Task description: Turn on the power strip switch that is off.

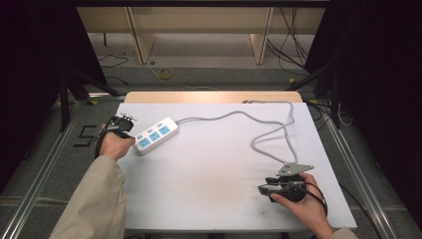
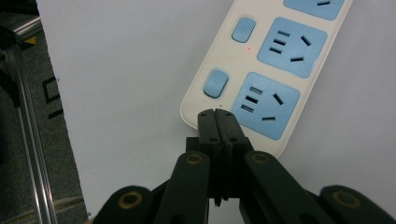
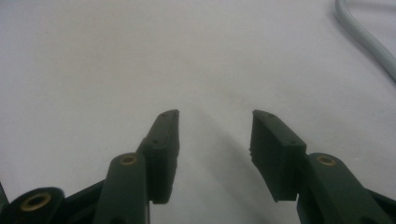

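Closed left tool [image 2: 218, 116] at power strip [image 2: 261, 74], grey cord [image 1: 259, 129] beyond.

Left gripper [image 2: 218, 114] at the tabletop's left edge, jaws pressed flat together, nothing between them; left hand [image 1: 115, 144] wrapped round its body, beige sleeve running in from the bottom. Right gripper [image 3: 215, 135] near the front right corner, jaws spread apart, held by the right hand [image 1: 303, 201]

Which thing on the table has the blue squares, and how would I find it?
Look at the white table, near its left edge. There lies a power strip, beside the left gripper. It is cream with blue sockets and trails a grey cord, unlike anything else there.
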Tool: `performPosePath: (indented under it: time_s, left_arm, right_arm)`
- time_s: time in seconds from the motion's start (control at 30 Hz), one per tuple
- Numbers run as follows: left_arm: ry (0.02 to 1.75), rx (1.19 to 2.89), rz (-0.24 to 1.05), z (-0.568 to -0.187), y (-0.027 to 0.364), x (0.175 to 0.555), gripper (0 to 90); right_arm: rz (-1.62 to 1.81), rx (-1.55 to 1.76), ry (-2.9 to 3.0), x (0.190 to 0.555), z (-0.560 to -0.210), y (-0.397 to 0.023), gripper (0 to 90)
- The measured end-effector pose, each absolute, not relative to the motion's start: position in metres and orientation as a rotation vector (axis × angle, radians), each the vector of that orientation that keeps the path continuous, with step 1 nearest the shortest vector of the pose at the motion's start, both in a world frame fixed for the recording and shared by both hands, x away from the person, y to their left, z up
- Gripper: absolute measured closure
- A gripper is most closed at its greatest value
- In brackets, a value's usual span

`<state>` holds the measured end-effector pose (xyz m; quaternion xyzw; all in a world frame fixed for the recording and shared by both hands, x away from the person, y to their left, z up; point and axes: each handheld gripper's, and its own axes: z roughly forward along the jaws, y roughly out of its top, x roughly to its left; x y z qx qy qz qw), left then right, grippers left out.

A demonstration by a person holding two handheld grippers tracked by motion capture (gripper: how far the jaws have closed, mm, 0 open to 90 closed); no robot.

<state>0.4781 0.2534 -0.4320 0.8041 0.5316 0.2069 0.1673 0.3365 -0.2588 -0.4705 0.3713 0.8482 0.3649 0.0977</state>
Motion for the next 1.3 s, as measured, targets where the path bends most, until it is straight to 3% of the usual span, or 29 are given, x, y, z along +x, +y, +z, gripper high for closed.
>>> performPosePath:
  time_s: [1.3]
  left_arm:
    - [1.481,2.34,0.609,-0.425,0.253,0.5,89.7]
  right_arm:
    - [1.084,1.106,2.511,0.337,-0.47,-0.259,53.1]
